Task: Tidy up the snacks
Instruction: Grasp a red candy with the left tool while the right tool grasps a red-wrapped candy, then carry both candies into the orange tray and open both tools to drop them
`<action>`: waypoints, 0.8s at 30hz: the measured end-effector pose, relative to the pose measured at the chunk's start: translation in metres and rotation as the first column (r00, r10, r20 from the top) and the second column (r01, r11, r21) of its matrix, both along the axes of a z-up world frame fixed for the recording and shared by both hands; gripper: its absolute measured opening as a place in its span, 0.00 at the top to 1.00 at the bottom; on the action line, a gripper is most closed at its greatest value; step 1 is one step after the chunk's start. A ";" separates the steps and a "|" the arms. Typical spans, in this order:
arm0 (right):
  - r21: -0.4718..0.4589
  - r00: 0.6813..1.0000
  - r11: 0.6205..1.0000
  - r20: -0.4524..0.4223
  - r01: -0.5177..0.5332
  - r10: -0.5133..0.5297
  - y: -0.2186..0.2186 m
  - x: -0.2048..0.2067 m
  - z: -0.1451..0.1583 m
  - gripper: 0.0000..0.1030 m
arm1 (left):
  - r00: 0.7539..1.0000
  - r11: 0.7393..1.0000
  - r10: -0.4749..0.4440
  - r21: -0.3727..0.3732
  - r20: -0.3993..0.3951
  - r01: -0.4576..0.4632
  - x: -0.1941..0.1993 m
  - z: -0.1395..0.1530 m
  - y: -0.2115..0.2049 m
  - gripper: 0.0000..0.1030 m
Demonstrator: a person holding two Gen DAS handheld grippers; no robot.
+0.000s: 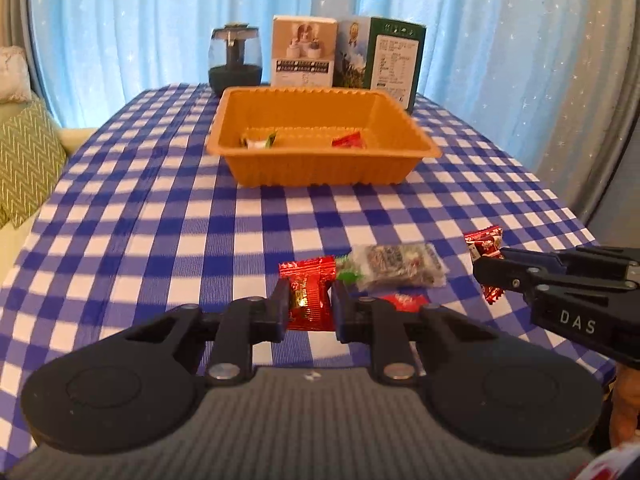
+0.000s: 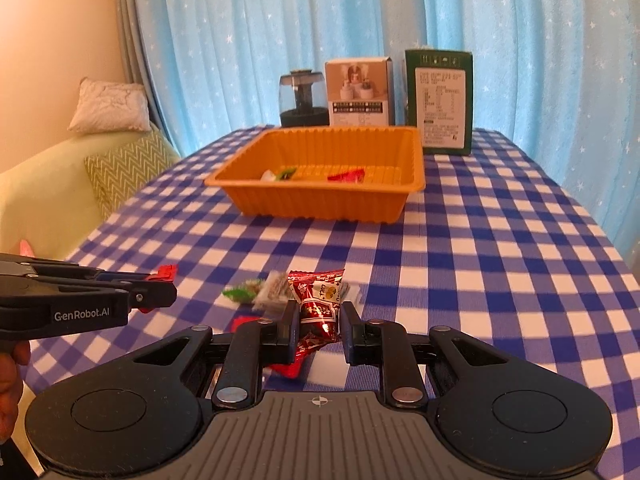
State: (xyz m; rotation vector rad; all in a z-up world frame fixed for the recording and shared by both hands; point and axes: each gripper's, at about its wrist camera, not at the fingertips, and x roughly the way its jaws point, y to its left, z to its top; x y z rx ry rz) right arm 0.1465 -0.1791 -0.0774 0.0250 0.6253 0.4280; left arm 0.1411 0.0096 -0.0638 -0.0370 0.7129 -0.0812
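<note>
Gripping a red-wrapped candy (image 1: 307, 300) between closed jaws, the left gripper (image 1: 308, 308) hangs just above the blue-and-white checked tablecloth (image 1: 160, 240), and the right gripper (image 2: 320, 330) likewise pinches a second red candy (image 2: 318, 304) at its tips. Between them lie loose snacks: a clear packet with dark contents (image 1: 400, 266), a green-and-white sweet (image 1: 346, 270) touching it, and another red wrapper (image 1: 406, 301) half hidden by the left fingers. Farther back sits the orange tray (image 1: 320, 168), already holding a green-white sweet (image 1: 258, 142) and a red one (image 1: 348, 141). Behind it stand a dark glass jar (image 1: 235, 58), a white box (image 1: 304, 50) and a green box (image 1: 380, 58); their print is too small to read. The right gripper's side reads "DAS", the left's "GenRobot.AI".
</note>
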 end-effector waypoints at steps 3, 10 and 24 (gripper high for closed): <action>0.016 1.000 1.000 0.005 0.012 -0.012 -0.002 0.009 0.008 0.79 | 1.000 1.000 -0.013 0.000 0.015 0.013 0.008 0.008 -0.001 0.81; 0.027 0.999 0.999 0.025 0.024 -0.024 -0.001 0.034 0.026 0.79 | 0.997 0.999 -0.050 0.011 0.052 0.050 0.038 0.030 -0.003 0.81; 0.084 0.994 0.996 0.097 0.041 -0.049 0.011 0.112 0.060 0.79 | 0.990 0.998 -0.070 0.010 0.124 0.069 0.123 0.063 0.010 0.81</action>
